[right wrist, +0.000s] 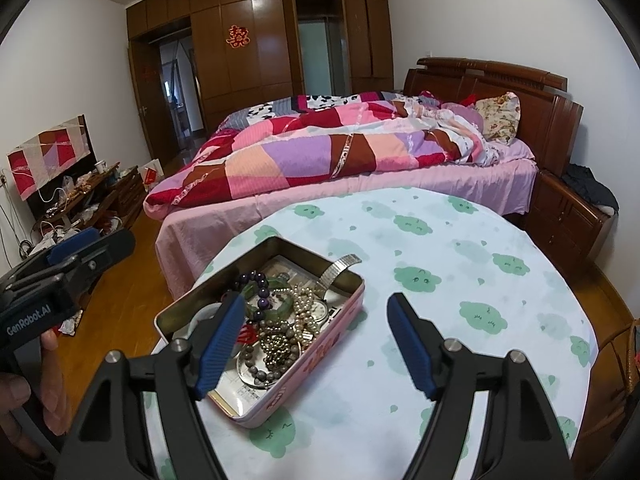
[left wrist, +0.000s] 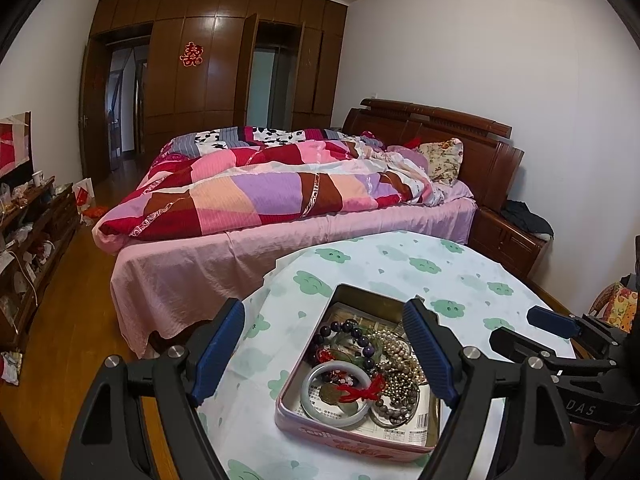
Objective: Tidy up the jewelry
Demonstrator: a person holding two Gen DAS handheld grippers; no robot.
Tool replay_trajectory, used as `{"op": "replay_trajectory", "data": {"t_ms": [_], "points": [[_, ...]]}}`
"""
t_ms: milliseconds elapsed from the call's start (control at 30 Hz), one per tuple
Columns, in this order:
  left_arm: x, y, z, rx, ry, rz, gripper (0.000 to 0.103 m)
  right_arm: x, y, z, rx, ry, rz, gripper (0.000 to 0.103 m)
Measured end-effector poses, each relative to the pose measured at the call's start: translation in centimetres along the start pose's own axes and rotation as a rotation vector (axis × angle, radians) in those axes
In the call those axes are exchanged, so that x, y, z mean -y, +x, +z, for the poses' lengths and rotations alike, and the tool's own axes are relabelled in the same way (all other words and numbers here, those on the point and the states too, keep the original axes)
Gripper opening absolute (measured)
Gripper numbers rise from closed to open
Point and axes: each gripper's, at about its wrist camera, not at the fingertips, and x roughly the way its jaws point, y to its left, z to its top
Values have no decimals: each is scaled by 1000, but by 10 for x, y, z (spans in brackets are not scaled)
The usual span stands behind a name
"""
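A pink open tin [left wrist: 320, 428] [right wrist: 320, 352] sits on a round table with a cloud-print cloth [left wrist: 460, 272] [right wrist: 460, 280]. It holds a tangle of jewelry: a pale jade bangle [left wrist: 316, 412], purple beads [left wrist: 352, 328] [right wrist: 256, 280], pearl strands [left wrist: 396, 340] [right wrist: 300, 300], a red tassel [left wrist: 360, 390] and a metal watch band [right wrist: 340, 270] hanging over the rim. My left gripper [left wrist: 324, 344] is open and empty above the tin. My right gripper [right wrist: 316, 332] is open and empty, its left finger over the tin.
A bed [left wrist: 280, 184] [right wrist: 340, 148] with a patchwork quilt stands behind the table. A wooden nightstand [left wrist: 508, 240] [right wrist: 568, 216] is at the right. A low cluttered cabinet [left wrist: 28, 232] [right wrist: 80, 204] lines the left wall. Wooden floor lies between.
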Motion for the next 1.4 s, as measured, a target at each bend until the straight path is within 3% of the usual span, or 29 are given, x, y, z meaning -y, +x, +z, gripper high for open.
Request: {"op": "replay_trajectory", "data": {"t_ms": [1400], "points": [[3,12,-5,-49,4,11,81,-6,3,-11,-11,1,4,80]]}}
